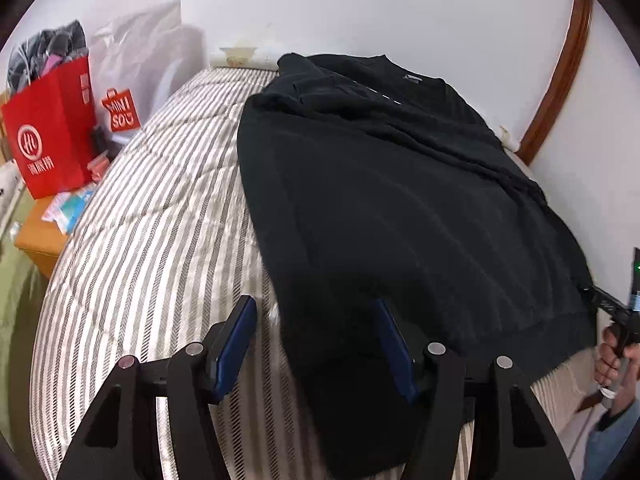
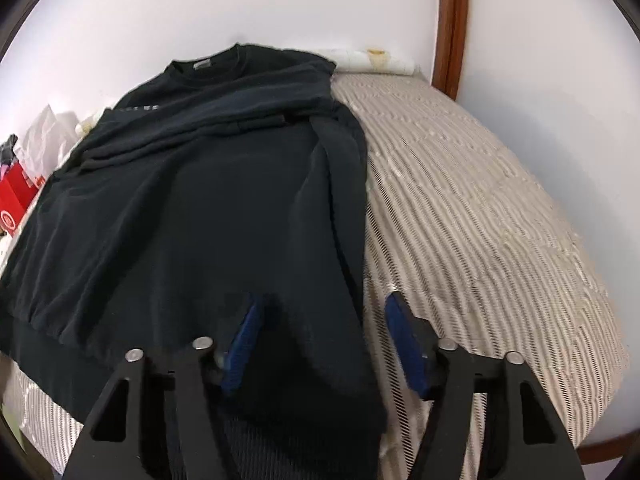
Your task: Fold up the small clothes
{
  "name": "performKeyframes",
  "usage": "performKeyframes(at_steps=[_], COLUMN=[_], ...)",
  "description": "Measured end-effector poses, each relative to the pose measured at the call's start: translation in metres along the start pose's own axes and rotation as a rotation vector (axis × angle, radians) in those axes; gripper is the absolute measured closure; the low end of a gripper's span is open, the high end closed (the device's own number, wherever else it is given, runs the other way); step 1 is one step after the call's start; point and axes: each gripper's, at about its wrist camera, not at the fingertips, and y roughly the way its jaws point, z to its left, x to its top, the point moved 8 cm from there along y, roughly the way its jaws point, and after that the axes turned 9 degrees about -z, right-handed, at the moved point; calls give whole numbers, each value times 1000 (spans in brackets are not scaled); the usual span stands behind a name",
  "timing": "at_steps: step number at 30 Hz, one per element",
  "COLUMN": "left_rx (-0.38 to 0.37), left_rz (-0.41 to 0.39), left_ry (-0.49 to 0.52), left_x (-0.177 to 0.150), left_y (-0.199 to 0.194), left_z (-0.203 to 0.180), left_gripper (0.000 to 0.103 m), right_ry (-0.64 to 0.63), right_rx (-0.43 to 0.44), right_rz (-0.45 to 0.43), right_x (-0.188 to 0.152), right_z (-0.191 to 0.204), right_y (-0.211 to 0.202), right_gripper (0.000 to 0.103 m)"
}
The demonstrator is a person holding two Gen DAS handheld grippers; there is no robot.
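Observation:
A black sweatshirt (image 1: 400,208) lies flat on a striped bed cover (image 1: 152,220), collar toward the far wall, both sleeves folded in across the chest. My left gripper (image 1: 316,312) is open, its blue fingers either side of the garment's near left hem corner. In the right wrist view the same sweatshirt (image 2: 192,208) fills the left half. My right gripper (image 2: 324,316) is open over the near right hem corner, at the garment's right edge. The right gripper's handle and the hand holding it show at the left view's right edge (image 1: 616,320).
A red paper bag (image 1: 52,132) and a white Miniso bag (image 1: 128,76) stand on a wooden bedside stand (image 1: 36,240) left of the bed. White walls close behind and a curved wooden bed frame (image 2: 452,24) at the right. Striped cover (image 2: 480,200) extends right of the garment.

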Motion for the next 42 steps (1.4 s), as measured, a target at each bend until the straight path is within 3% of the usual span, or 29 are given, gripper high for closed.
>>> performKeyframes(at_steps=[2,6,8,9,11,12,19,30,33,38,42], left_rx=[26,30,62,77,80,83,19,-81,-94,-148,-147], left_rz=[-2,-1,-5,-7,-10,-7,-26,-69,-72,-109,-173], left_ry=[15,2,11,16,6,-5,-67,5,-14,-71,-37], left_x=[2,4,3,3,4,4,6,-6,-6,11,35], left_y=[4,6,6,5,3,1,-20,-79,-84,-89,-99], left_z=[-5,-13,-13,-12,-8,-5,1,-19,-17,-16,-21], left_gripper=[46,59,71,79,91,94,96,96,96,96,96], right_ry=[9,17,13,-6,-58,-84,-145,-121,-120,-100,-38], right_rx=[4,15,23,25,45,46,41,74,81,72,99], right_rz=[-8,7,6,6,-11,-23,-76,-134,-150,-193,-266], right_x=[2,4,6,7,9,9,8,2,0,9,40], right_z=[2,6,9,11,16,17,9,-4,-9,-8,-6], right_y=[0,4,6,7,6,5,-12,-72,-86,-89,-101], right_gripper=[50,56,61,67,88,89,95,95,95,95,95])
